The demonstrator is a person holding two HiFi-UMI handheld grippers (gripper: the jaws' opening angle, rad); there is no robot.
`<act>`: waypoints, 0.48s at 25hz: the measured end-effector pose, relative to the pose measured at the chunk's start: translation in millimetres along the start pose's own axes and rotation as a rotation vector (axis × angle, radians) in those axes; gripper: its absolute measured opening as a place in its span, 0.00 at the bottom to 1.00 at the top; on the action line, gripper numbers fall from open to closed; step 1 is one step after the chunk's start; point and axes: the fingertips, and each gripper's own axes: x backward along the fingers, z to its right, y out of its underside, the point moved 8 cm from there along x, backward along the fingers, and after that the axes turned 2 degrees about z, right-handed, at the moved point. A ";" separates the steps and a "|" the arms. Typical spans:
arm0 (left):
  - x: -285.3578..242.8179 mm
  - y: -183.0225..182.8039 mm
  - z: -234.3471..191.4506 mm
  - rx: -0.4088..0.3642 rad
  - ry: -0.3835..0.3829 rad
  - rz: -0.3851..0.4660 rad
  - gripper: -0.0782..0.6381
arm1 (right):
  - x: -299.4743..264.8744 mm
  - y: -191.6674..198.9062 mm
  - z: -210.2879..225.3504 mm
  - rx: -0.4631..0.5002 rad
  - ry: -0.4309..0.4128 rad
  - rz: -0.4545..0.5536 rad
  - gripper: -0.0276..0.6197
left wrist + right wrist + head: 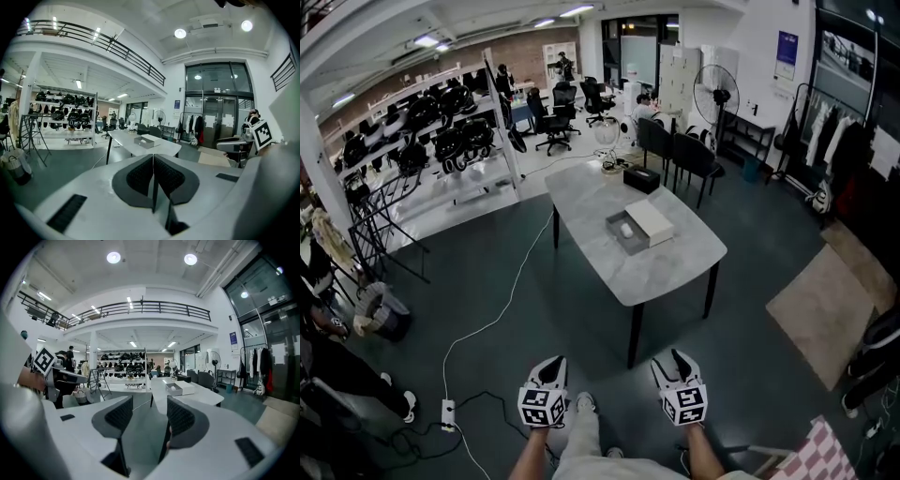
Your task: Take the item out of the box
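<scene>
An open grey box [619,234] sits on the grey marble table [609,272], with a small white item [626,229] inside it and its white lid [651,222] right beside it. Both grippers are held low, well short of the table, above the dark floor. My left gripper [551,364] is shut with nothing in it, its pads pressed together in the left gripper view [153,158]. My right gripper [675,358] is open and empty, with a clear gap showing in the right gripper view [149,401]. The box appears far off in both gripper views [144,141] [176,389].
A black box [641,178] lies at the table's far end, with dark chairs [689,155] beyond. Shelves of helmets [441,131] stand at the left. A white cable runs across the floor to a power strip [447,412]. A beige rug [825,309] lies at the right.
</scene>
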 end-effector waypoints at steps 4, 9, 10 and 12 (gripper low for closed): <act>-17.8 -1.4 -10.0 0.009 -0.004 -0.006 0.13 | -20.6 -1.9 6.8 0.002 -0.002 -0.008 0.37; -47.8 -4.3 -30.7 0.017 -0.001 -0.010 0.13 | -55.7 -8.1 13.9 0.007 0.002 -0.011 0.37; -54.6 -5.3 -35.7 0.020 0.001 -0.011 0.13 | -63.1 -9.6 15.3 0.008 0.005 -0.013 0.37; -69.7 -9.0 -46.9 0.024 0.007 -0.010 0.13 | -79.8 -12.8 19.0 0.010 0.012 -0.018 0.37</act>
